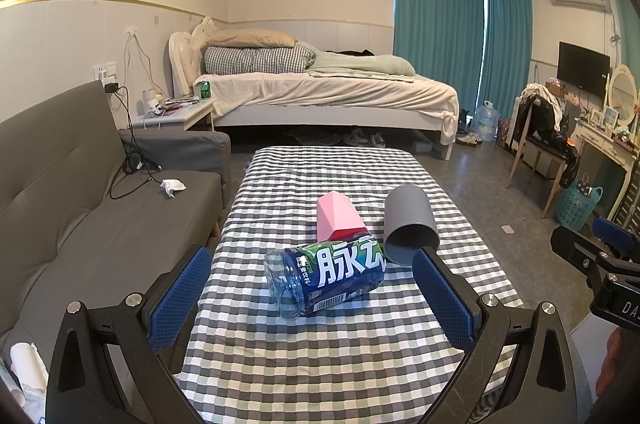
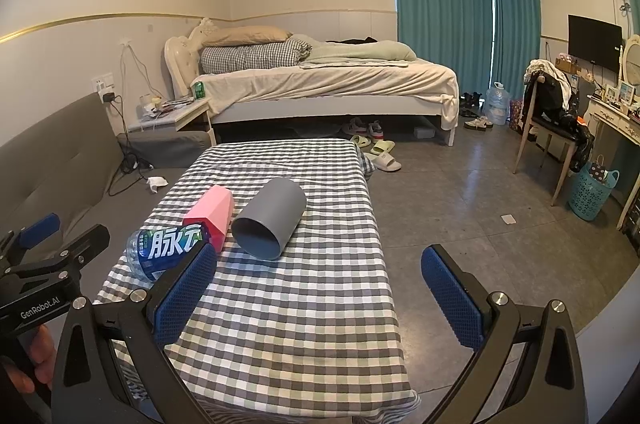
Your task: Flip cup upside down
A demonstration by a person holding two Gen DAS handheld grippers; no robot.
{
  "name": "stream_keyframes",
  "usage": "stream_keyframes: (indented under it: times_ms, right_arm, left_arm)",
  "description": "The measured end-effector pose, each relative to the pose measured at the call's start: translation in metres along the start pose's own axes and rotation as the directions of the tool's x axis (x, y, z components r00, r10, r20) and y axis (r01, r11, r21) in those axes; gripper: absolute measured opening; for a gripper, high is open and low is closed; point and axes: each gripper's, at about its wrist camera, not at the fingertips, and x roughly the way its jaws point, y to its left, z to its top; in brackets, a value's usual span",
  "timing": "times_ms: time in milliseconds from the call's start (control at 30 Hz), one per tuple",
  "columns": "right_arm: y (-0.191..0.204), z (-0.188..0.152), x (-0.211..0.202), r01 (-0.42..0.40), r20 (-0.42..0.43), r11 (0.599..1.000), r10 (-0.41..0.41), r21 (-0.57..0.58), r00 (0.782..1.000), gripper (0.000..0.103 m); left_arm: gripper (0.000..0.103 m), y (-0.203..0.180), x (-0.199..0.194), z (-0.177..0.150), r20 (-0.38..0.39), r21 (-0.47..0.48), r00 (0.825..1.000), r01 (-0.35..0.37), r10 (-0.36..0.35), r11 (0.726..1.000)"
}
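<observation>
A grey cup point(image 1: 409, 224) lies on its side on the checked tablecloth point(image 1: 340, 344), its open mouth facing me. It also shows in the right wrist view point(image 2: 270, 220). My left gripper point(image 1: 312, 300) is open and empty, hovering over the table's near part, just short of the bottle. My right gripper point(image 2: 320, 296) is open and empty, near the table's right front edge, short of the cup. The right gripper shows at the right edge of the left wrist view point(image 1: 600, 256). The left gripper shows at the left edge of the right wrist view point(image 2: 48, 244).
A blue plastic bottle point(image 1: 326, 276) point(image 2: 168, 248) lies on its side left of the cup. A pink faceted cup point(image 1: 338, 218) point(image 2: 212, 216) lies behind it. A grey sofa point(image 1: 80, 207) stands left of the table, a bed point(image 1: 320, 87) behind, a chair point(image 2: 552, 127) at right.
</observation>
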Motion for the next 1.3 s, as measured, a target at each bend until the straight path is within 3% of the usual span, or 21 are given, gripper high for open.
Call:
stream_keyframes:
  times_ms: [967, 1300]
  right_arm:
    - [0.009, -0.001, 0.0, -0.023, -0.013, 0.999, 0.023, -0.042, 1.0, 0.103]
    - [0.041, 0.018, 0.017, -0.132, -0.071, 0.984, 0.124, -0.12, 0.99, 0.103]
  left_arm:
    - [0.103, 0.001, 0.004, -0.001, -0.017, 0.003, 1.0, -0.019, 0.019, 1.0]
    - [0.103, 0.045, 0.024, 0.017, -0.061, -0.089, 0.997, -0.046, 0.041, 0.995]
